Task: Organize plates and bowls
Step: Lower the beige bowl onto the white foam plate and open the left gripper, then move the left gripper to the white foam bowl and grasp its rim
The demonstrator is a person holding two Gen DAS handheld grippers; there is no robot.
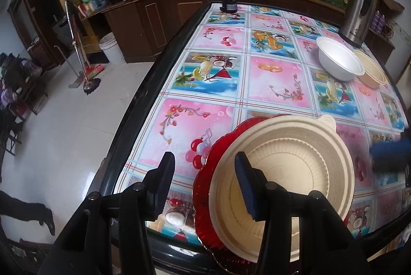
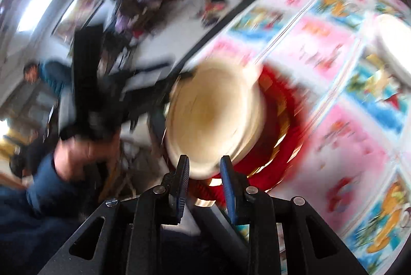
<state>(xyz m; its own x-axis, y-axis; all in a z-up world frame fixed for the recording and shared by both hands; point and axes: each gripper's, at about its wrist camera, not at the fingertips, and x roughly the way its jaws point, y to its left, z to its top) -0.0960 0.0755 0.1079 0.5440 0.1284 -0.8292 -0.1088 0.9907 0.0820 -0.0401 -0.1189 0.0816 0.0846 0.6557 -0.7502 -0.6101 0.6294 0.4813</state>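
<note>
So far we judge the sorting only partly done. Just ahead of our left claw (image 1: 203,182), a cream ribbed bowl (image 1: 282,167) sits inside a red scalloped plate (image 1: 205,172) at the near edge of the bench (image 1: 205,100); that pair looks stacked, though whether it is the final arrangement we cannot say. The left claw is wide open and holds nothing: its right finger hangs over the near rim of the cream bowl, its left finger over bare tablecloth to the side of the plate. Far ahead and to the right of this claw, a white bowl (image 1: 339,59) and a tan bowl (image 1: 372,72) stand touching each other beside a steel thermos jug (image 1: 359,12); these two are not yet nested with anything and seem to be what is left.

Our right claw (image 2: 205,180) is parted by a narrow gap, with the edge of the red plate and the cream bowl just in front of its tips. The view is badly smeared, so we cannot tell whether it pinches the rim or merely hovers at it. In the left view it shows only as a blue blur at the right margin.

As for writing, the jug carries a dark label low on its body, too small to read. We find no other legible text.
</note>
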